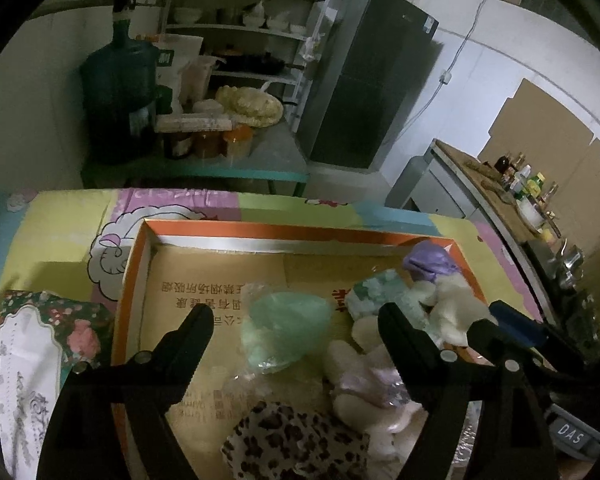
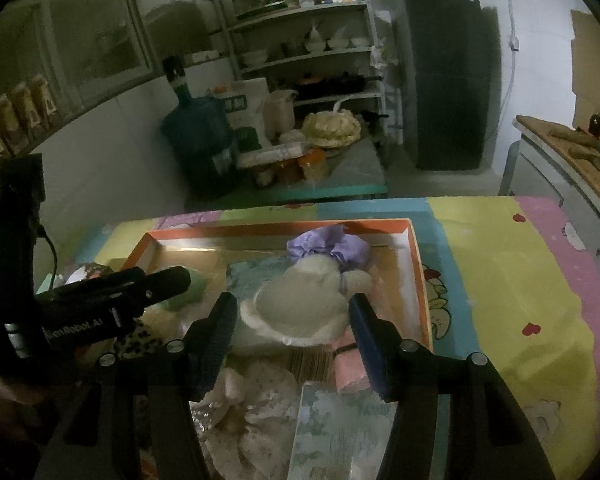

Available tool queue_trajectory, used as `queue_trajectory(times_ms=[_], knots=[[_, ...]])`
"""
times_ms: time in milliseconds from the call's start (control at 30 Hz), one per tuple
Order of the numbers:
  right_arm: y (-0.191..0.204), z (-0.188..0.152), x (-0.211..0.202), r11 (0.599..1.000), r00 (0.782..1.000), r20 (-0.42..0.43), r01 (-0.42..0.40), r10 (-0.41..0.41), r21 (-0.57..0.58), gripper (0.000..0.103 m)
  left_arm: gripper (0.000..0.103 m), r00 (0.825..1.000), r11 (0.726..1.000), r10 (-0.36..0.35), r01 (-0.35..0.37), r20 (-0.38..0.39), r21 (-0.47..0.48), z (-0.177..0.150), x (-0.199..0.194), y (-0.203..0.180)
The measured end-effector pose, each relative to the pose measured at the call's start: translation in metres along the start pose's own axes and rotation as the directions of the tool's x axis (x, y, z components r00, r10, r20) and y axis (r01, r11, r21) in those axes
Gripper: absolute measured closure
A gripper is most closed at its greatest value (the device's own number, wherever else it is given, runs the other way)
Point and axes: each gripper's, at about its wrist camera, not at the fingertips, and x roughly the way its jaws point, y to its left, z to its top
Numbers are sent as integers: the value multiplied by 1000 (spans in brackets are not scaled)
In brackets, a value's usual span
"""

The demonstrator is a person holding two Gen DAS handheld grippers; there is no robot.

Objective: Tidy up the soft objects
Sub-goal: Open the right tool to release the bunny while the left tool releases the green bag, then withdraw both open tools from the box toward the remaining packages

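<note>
An orange-rimmed cardboard box [image 1: 260, 233] lies on the table and holds several soft items. My left gripper [image 1: 296, 320] is open above it. A pale green soft piece in clear wrap [image 1: 288, 328] lies between its fingers, untouched. A leopard-print piece [image 1: 296, 440] sits nearer, below the fingers. My right gripper [image 2: 292, 308] is open too. A cream plush toy [image 2: 304, 304] with a purple bonnet [image 2: 332, 248] lies in the box between its fingers, close to both pads but not pressed by them. The same plush [image 1: 448, 304] shows at the right in the left wrist view.
A floral tissue pack [image 1: 40, 340] lies left of the box. A lace cloth [image 2: 252, 400], a pink item [image 2: 352, 368] and a pale blue patterned pack [image 2: 340, 428] sit nearest. The colourful tablecloth [image 2: 520, 280] is bare at the right. A water jug [image 1: 116, 92] and a fridge [image 1: 364, 80] stand behind.
</note>
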Motion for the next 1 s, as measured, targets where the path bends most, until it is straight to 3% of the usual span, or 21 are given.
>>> queue_trajectory(times_ms=[400,1000], knots=[[9,-8,-28,1000,1000,30,6,-5,-12,43,19,998,999,-4,1,70,40,-5,-35,-10],[65,-36,-83,997,991,119,-48,55,-57,43,19,971,989,83,-108,222,103,-34,-105,-4]])
